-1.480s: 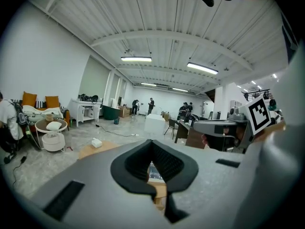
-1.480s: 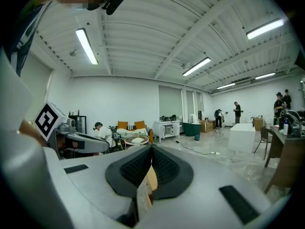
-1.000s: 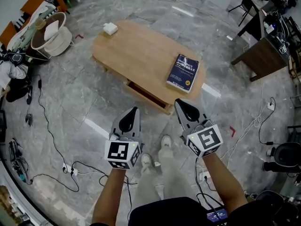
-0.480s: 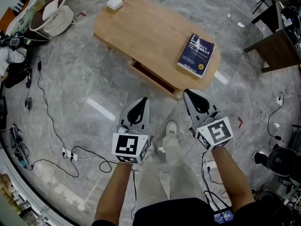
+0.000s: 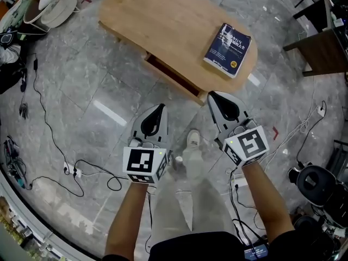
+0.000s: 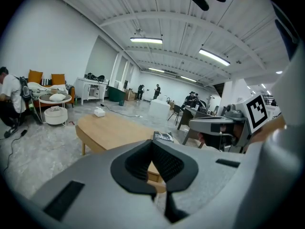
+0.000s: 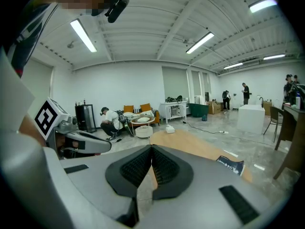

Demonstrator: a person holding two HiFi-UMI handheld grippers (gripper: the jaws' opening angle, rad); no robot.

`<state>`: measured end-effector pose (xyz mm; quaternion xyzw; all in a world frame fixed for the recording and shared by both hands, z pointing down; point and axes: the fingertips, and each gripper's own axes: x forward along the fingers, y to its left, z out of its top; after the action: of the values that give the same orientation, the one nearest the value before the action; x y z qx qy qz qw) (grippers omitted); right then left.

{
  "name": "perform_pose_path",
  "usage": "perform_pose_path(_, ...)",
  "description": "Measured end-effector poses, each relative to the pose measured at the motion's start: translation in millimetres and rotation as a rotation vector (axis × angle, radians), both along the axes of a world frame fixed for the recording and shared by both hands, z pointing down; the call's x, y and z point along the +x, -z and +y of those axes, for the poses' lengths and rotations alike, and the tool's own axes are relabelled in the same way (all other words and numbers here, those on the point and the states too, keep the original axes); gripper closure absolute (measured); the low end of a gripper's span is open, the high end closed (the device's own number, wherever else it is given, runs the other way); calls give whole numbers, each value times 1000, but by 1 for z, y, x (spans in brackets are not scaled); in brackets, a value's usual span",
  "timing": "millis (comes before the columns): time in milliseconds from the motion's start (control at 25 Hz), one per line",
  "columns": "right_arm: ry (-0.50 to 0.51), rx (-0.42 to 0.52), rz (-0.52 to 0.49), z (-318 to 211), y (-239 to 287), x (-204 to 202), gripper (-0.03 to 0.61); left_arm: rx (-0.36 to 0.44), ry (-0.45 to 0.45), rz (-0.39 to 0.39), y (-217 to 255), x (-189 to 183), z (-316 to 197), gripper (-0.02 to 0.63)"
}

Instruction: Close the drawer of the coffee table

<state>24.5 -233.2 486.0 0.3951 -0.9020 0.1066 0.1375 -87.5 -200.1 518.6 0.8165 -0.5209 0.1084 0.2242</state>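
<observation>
Hovering short of the bench, drawer ajar; left gripper and right gripper fingers closed, nothing held.

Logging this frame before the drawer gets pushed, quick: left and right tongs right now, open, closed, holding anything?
Left tongs: closed, holding nothing.
Right tongs: closed, holding nothing.
</observation>
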Motion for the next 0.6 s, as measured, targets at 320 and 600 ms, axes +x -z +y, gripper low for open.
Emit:
perform_pose_path(320,16,-27,3,2,-32,-3,560,-54,6,12,-44,4,3,615)
perform_pose_path(600,-6,-62,-2,1,-61,0,560,-83,-5,23,-78,10,1,615)
